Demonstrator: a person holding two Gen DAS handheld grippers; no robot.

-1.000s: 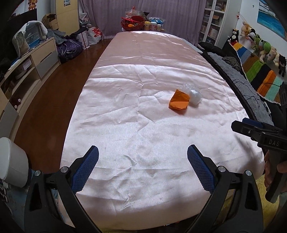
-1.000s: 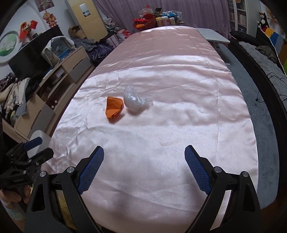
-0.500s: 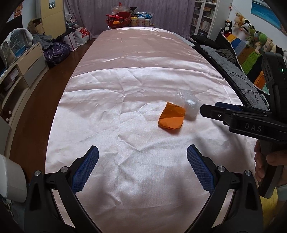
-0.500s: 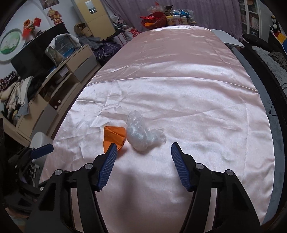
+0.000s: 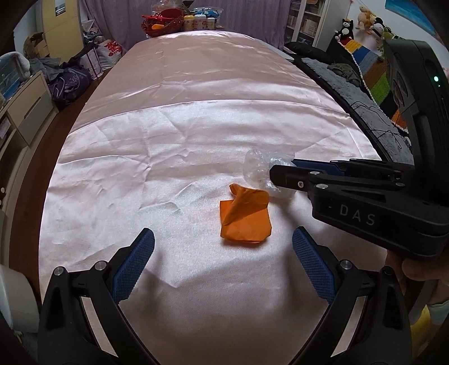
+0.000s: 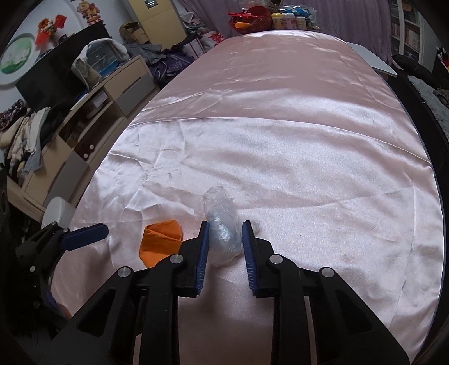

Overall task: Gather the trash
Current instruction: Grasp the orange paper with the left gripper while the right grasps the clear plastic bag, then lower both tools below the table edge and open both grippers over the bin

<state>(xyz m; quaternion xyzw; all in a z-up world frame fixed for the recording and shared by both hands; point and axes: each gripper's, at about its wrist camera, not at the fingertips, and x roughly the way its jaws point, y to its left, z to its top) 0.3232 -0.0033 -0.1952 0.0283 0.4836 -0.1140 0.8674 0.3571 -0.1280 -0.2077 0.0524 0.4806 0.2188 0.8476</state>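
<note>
Your right gripper (image 6: pixel 225 241) is narrowed around the crumpled clear plastic (image 6: pixel 221 224) on the pink sheet (image 6: pixel 308 168); it looks featherlight, soft and slippery, so pinch its bulky middle; your left gripper (image 5: pixel 223 261) gapes wide before the limp orange paper (image 5: pixel 245 221)

A lived-in home: stuffed toys (image 5: pixel 367 16), bookshelf (image 5: pixel 301 19), clothes pile (image 6: pixel 22 140).
</note>
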